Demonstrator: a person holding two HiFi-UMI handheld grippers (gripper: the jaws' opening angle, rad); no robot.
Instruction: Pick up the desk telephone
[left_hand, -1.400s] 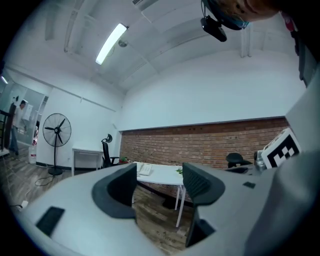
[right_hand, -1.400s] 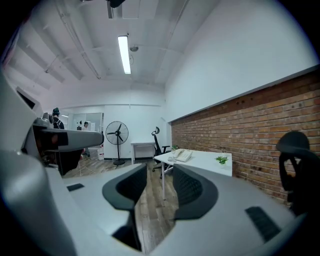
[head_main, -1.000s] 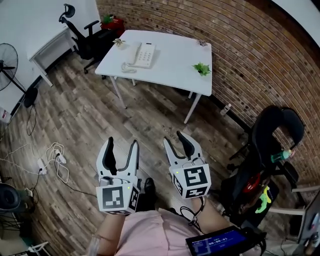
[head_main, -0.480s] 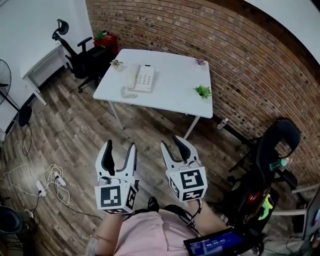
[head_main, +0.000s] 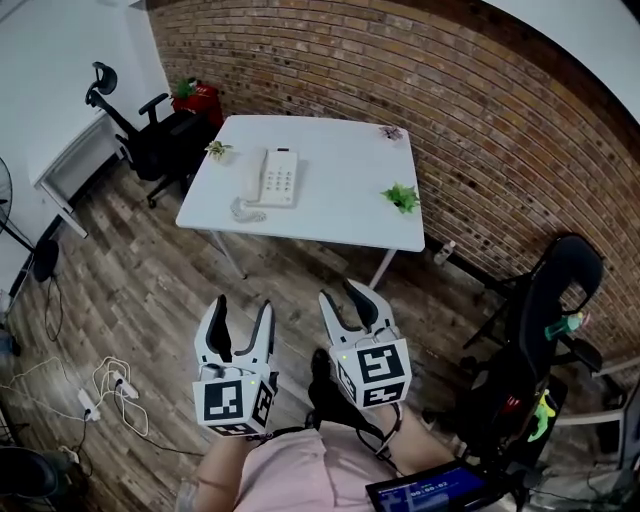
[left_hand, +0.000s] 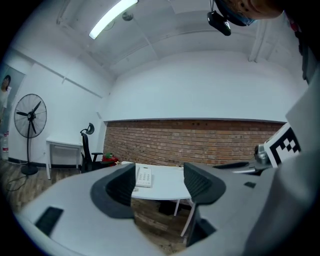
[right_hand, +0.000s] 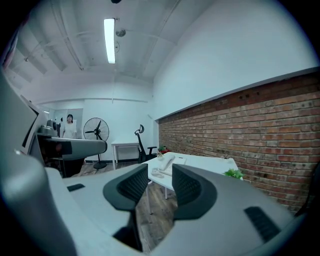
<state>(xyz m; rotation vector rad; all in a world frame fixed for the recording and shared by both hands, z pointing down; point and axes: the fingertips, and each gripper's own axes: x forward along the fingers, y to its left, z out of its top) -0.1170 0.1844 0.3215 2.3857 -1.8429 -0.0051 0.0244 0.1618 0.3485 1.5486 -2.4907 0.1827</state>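
Both grippers have been carried closer to the white table (head_main: 345, 205) than a second ago, and the desk telephone (head_main: 277, 177) now sits lower and larger in the head view. It lies flat on the left part of the tabletop, its handset along its left side and its coiled cord (head_main: 245, 212) trailing toward the near left edge. A small green plant (head_main: 402, 197) stands near the table's right edge, and a brick wall (head_main: 420, 70) runs behind. The left gripper (head_main: 243, 305) is held level over the wood floor (head_main: 150, 270), well short of the table, its jaws wide apart with nothing between them. Beside it, the right gripper (head_main: 338, 291) shows a narrower gap, also empty. Through the left gripper view the telephone (left_hand: 143, 176) shows far off beyond the jaws.
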